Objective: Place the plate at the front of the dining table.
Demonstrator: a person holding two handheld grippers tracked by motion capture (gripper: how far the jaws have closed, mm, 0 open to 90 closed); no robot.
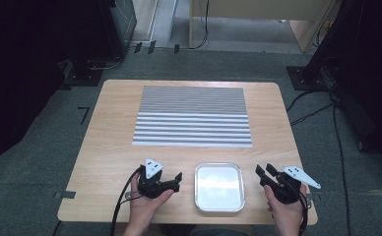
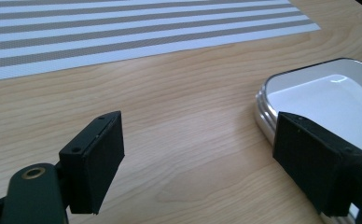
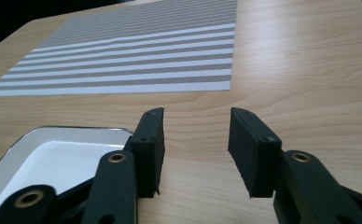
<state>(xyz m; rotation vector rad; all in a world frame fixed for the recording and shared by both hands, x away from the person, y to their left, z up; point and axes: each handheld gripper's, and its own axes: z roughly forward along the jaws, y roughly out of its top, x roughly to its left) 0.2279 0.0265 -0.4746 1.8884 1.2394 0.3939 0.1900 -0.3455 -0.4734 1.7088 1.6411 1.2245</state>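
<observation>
Left gripper (image 1: 179, 178): I've got it low at the near edge of the bench, jaws spread wide with bare wood between them, nothing pinched. In the left gripper view (image 2: 195, 154) its right-hand jaw sits in front of the tray's rim.
Right gripper (image 1: 264, 171): held at the near right of the bench, jaws parted and empty; in the right gripper view (image 3: 195, 149) I see plain wood through the gap.
Hands: my left hand (image 1: 144, 204) and right hand (image 1: 286, 209) come in from the bottom edge, each wrapped round its gripper.
Tray (image 1: 198, 196): shallow metal tray, white inside, sitting flat between the two grippers.
Mat (image 1: 193, 116): grey and white striped mat, flat, farther back, apart from the tray.
Bench (image 1: 110, 128): light wood.
</observation>
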